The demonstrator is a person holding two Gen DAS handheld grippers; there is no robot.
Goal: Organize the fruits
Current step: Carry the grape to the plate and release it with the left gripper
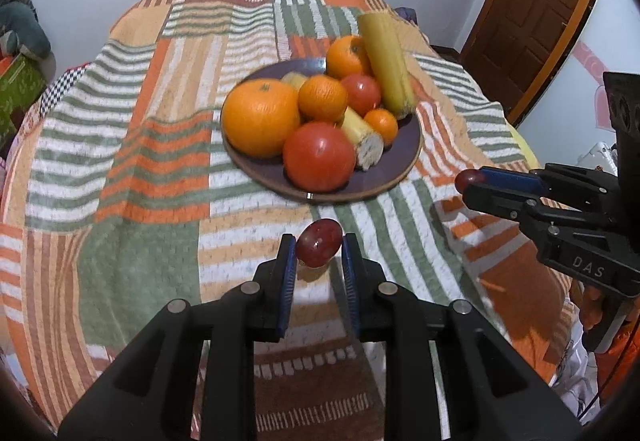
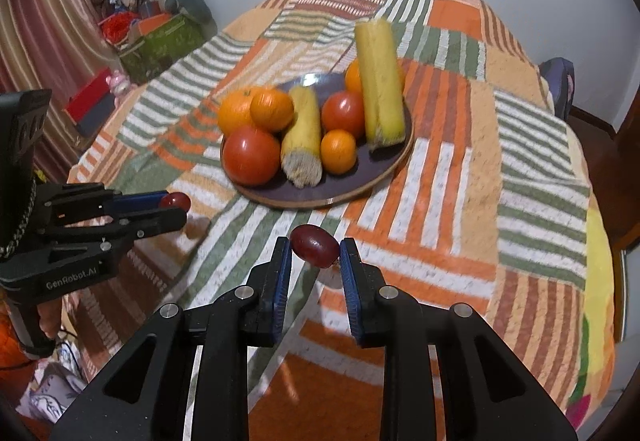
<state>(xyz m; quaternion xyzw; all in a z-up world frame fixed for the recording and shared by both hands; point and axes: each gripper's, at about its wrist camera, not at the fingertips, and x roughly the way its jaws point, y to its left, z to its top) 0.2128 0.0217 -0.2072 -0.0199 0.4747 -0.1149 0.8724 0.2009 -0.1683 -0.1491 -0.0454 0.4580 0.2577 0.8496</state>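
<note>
Left hand-held gripper [image 1: 319,255]: clamped grape [image 1: 319,248] at tips, clear of cloth [image 1: 120,169]. Right hand-held gripper [image 2: 315,253]: pinched second grape [image 2: 314,245]. Plate [image 1: 394,171] ahead, likely destination.

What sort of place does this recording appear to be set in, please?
Probably a room in a home: a table under a striped patchwork cloth, a brown panelled wooden door, and a dark round plate of fruit.

You have bare cloth [image 1: 120,161] across the frame's left and bottom; the heaped plate [image 1: 400,177] blocks centre.
</note>
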